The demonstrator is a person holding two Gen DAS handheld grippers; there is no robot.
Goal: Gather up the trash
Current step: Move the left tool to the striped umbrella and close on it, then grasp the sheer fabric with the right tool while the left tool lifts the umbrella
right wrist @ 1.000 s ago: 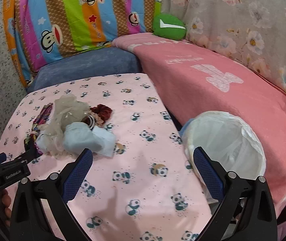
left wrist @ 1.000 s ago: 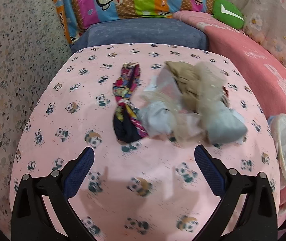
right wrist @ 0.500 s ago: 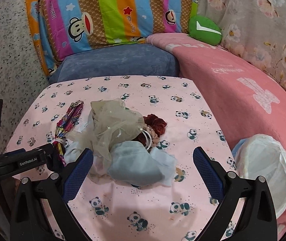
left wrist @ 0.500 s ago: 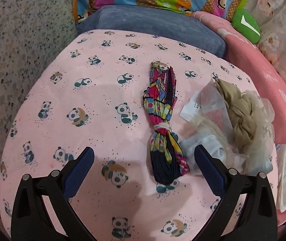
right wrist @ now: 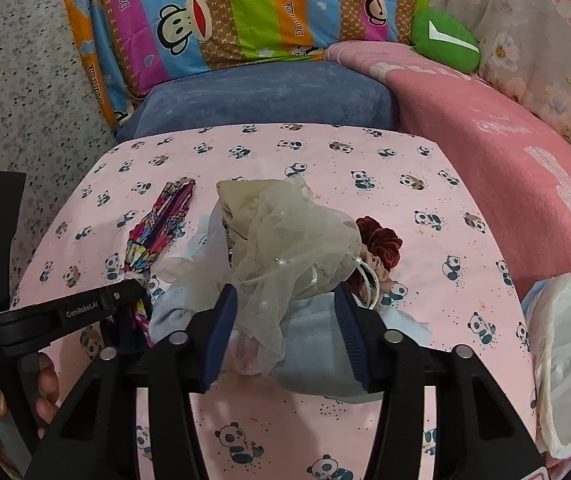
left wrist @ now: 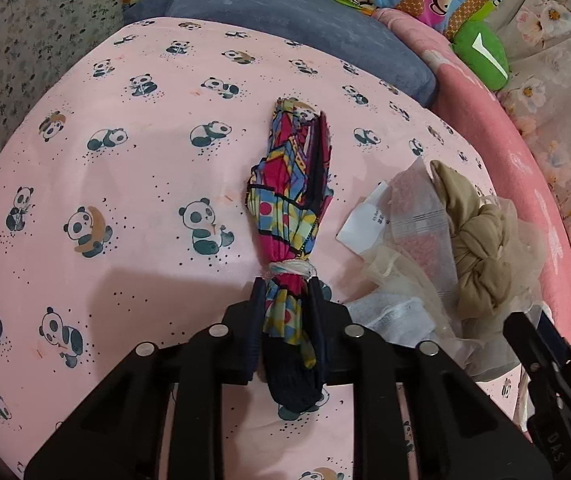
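Trash: soft, light cloth roll pinched near its tied end in left claw; limp gauze-and-mask pile bracketed between right claw pads, best gripped mid-bunch.

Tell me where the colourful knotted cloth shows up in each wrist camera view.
Left wrist: colourful knotted cloth at centre, running up from the left gripper, whose fingers are shut on its lower end.
Right wrist: same cloth at left, beside the beige netting.
Shared landmark: green cushion.
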